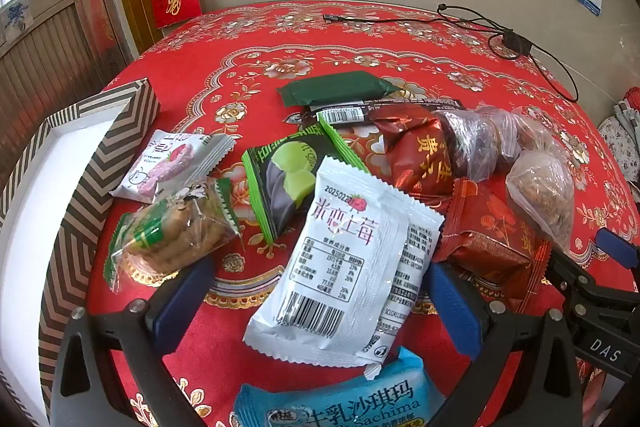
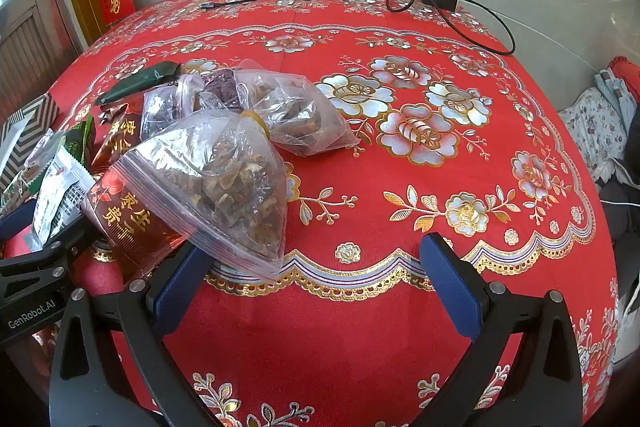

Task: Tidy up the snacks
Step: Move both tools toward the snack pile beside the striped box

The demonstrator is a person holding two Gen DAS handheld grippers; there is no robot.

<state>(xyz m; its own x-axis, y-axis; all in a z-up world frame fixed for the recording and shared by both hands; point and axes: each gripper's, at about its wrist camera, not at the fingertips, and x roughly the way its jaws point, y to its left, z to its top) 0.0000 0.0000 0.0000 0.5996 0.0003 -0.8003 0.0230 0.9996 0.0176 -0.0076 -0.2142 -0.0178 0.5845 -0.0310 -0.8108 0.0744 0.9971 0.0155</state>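
Snacks lie heaped on the red counter (image 2: 400, 187) beside a striped box (image 1: 80, 163). Left tongs (image 1: 316, 291), spread wide, straddle a white strawberry packet (image 1: 344, 267); right tongs (image 2: 312, 267) (also released) hover empty. Slick overlapping wrappers could slip or drag neighbours along.

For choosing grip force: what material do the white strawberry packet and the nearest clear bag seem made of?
White strawberry packet: likely glossy plastic film, given its sheen, wrinkles and crimped edges. Clear bag: thin transparent plastic, probably zip-sealed; brown contents show through.
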